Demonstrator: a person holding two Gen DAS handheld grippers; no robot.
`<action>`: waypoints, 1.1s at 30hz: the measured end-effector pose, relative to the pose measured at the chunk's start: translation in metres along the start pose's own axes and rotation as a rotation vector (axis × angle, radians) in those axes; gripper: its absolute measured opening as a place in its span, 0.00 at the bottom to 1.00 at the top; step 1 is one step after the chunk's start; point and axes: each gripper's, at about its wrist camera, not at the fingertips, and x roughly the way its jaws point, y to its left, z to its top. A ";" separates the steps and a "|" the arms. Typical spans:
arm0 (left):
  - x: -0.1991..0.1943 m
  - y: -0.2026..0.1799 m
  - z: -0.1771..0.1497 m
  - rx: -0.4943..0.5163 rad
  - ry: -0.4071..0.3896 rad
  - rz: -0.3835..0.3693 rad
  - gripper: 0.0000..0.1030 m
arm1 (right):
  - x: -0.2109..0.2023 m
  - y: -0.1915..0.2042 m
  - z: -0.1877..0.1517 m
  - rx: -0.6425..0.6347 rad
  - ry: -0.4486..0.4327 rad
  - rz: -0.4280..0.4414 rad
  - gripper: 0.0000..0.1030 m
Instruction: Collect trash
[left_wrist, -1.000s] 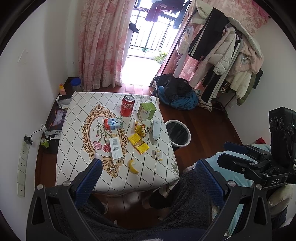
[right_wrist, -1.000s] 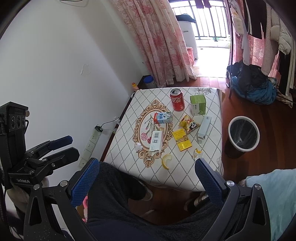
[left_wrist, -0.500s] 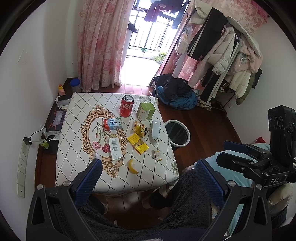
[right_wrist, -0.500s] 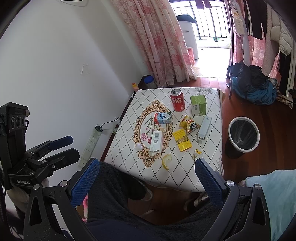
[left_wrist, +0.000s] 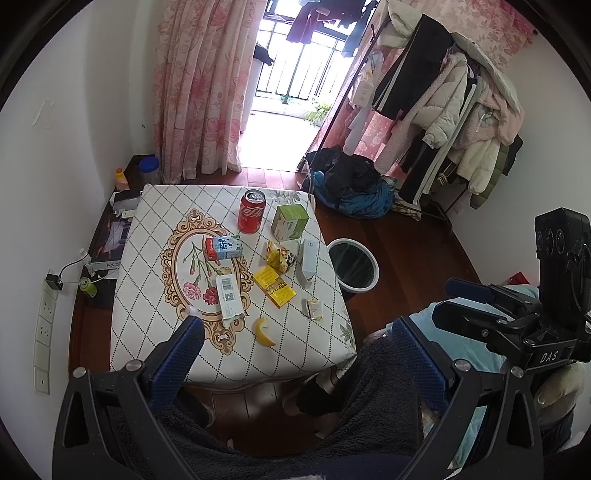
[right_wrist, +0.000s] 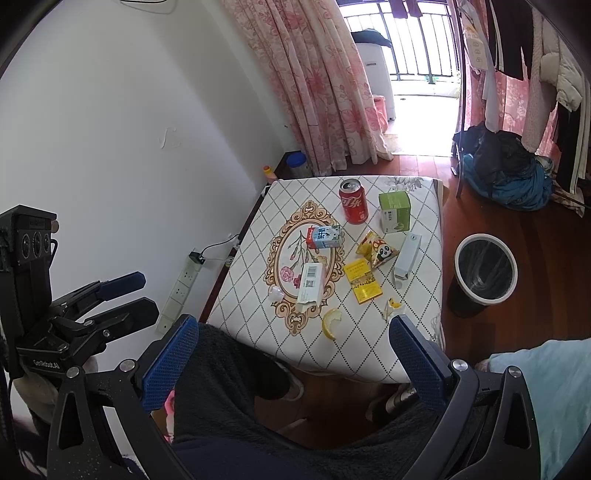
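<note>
1. The left gripper and right gripper both hang with jaws spread wide and empty, held back over the person's lap, short of the table.
2. Nearest ahead lies the banana peel, close to the table's near edge, curved, roughly between both grippers.
3. Beyond sit wrappers, cartons and a red can.
4. The bin stands on the floor off the table's right side, likely favouring the right gripper.
</note>
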 end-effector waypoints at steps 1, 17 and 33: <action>0.000 0.000 0.000 0.000 0.001 -0.001 1.00 | -0.001 -0.001 0.001 0.001 -0.001 0.000 1.00; 0.000 0.000 -0.001 0.001 0.001 -0.001 1.00 | -0.004 -0.003 0.006 0.000 0.000 0.004 1.00; 0.099 0.032 -0.004 -0.050 0.047 0.394 1.00 | 0.060 -0.056 0.004 0.138 -0.010 -0.188 0.98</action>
